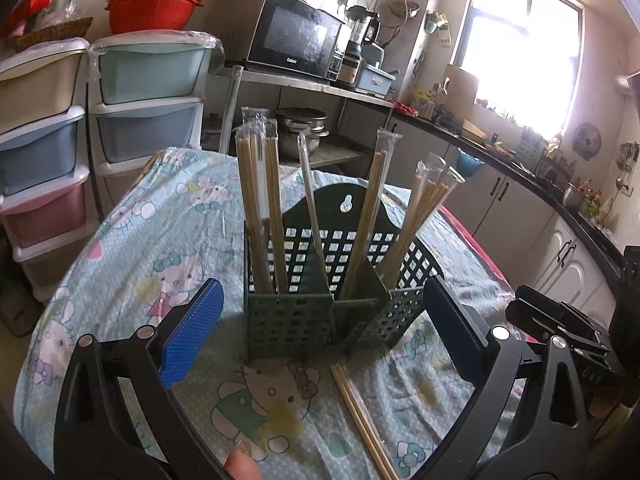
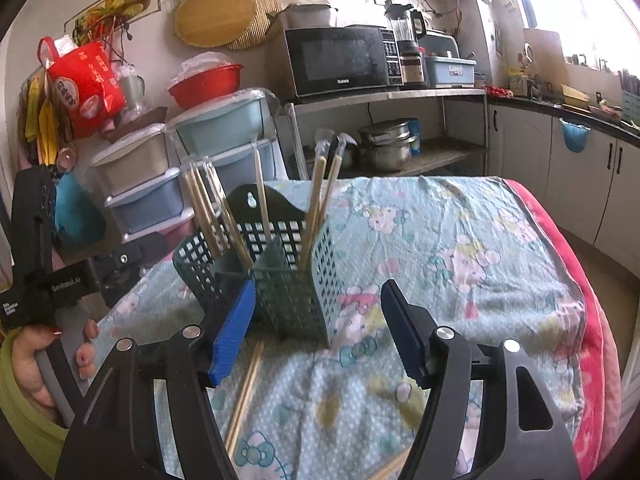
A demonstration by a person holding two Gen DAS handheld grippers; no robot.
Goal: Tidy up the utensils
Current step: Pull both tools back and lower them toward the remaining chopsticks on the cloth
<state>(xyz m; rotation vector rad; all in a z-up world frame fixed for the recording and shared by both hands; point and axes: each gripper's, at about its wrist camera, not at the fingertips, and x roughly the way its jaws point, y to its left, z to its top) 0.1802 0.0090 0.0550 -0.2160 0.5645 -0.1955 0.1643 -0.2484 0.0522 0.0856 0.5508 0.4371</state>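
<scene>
On the bench [image 1: 120, 248], covered by a cartoon-print cloth, a dark green perforated caddy [image 1: 320, 280] stands upright near the middle, already holding several wrapped chopstick pairs [image 1: 260, 200] in its compartments. It looks like light, thin plastic that would slide or tip under a push. Just near of it, a loose bare pair of chopsticks [image 1: 360, 412] lies flat on the cloth. They are light, stiff, thin and smooth, likely to roll or slip, so I would pinch both together around mid-length. The left gripper [image 1: 320, 340] has its jaws wide and empty, framing the caddy. The right gripper [image 2: 320, 332] also has its jaws wide apart, holding nothing.
</scene>
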